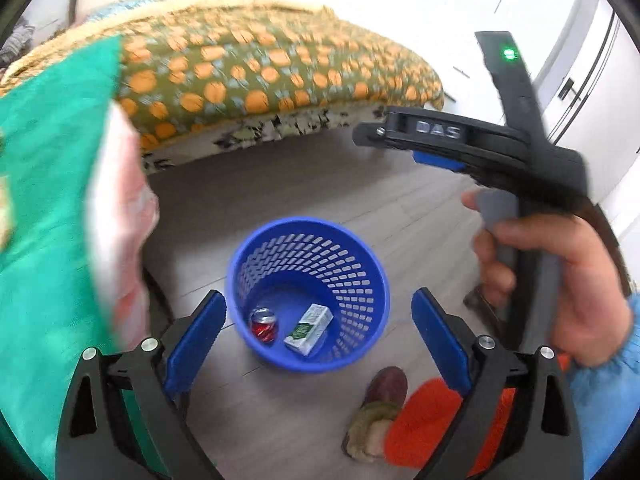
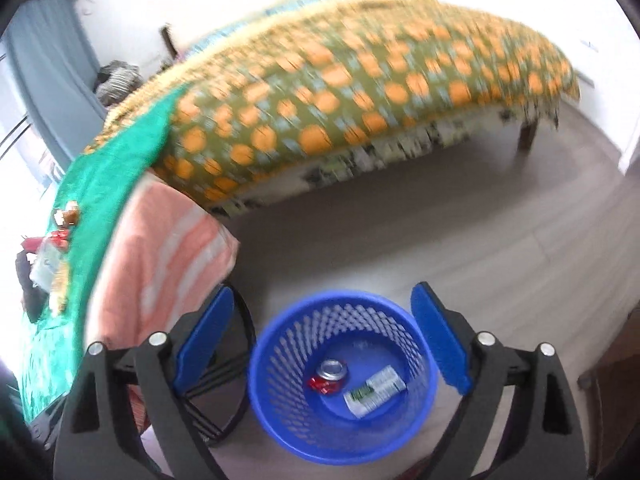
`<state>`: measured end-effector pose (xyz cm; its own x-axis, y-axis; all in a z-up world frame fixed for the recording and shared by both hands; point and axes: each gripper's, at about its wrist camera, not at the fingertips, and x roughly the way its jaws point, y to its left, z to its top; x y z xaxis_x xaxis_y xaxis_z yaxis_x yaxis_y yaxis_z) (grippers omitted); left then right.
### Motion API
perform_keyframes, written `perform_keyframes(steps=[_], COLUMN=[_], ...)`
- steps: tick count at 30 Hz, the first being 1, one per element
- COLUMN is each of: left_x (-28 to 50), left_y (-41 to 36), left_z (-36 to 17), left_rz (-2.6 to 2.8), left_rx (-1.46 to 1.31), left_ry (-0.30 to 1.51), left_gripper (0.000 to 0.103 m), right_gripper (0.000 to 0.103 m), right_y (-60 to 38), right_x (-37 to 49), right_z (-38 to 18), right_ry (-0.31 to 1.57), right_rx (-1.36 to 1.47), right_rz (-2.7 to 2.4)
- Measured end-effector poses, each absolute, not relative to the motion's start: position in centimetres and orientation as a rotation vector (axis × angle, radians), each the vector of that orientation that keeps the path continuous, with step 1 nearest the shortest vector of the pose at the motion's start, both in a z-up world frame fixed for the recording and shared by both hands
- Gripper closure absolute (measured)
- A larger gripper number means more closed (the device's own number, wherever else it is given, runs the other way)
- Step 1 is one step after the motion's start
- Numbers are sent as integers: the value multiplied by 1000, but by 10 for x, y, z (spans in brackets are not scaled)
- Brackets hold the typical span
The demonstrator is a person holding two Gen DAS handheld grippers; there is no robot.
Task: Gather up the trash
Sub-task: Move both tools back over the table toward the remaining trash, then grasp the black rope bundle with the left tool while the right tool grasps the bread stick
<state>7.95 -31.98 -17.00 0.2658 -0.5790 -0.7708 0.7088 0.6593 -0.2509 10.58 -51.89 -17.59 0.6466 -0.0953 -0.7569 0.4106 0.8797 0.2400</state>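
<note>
Grey wood-look floor [image 2: 500,240]; blue perforated plastic bin [image 2: 342,380] below and between both spread-fingered, empty grippers — left gripper [image 1: 318,344], right gripper [image 2: 322,340] — likely positioned for dropping. Inside: crushed red can [image 2: 330,376], green-white carton [image 2: 376,392].

"DAS" reads out in raised letters on the black body of the right gripper [image 1: 416,148], up at two o'clock in the left wrist view. The green-and-white carton [image 1: 309,329] in the blue basket [image 1: 360,264] carries print, too blurred to read.
</note>
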Motion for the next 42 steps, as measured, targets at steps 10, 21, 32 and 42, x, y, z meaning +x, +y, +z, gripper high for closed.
perform_keyframes(steps=[10, 21, 32, 42], left_x=[75, 129, 234, 229], left_y=[-160, -37, -18, -23], left_z=[-160, -142, -146, -146], left_rz=[-575, -314, -220, -286], left_rx=[170, 18, 121, 174], left_ry=[924, 885, 868, 933], left_gripper=[7, 7, 10, 70], right_gripper=[13, 13, 13, 13], right_y=[-356, -203, -218, -254], right_x=[127, 126, 121, 121], right_z=[-152, -166, -160, -152], right_ry=[758, 772, 767, 758], right_rx=[196, -60, -18, 83], right_rz=[-49, 205, 160, 90])
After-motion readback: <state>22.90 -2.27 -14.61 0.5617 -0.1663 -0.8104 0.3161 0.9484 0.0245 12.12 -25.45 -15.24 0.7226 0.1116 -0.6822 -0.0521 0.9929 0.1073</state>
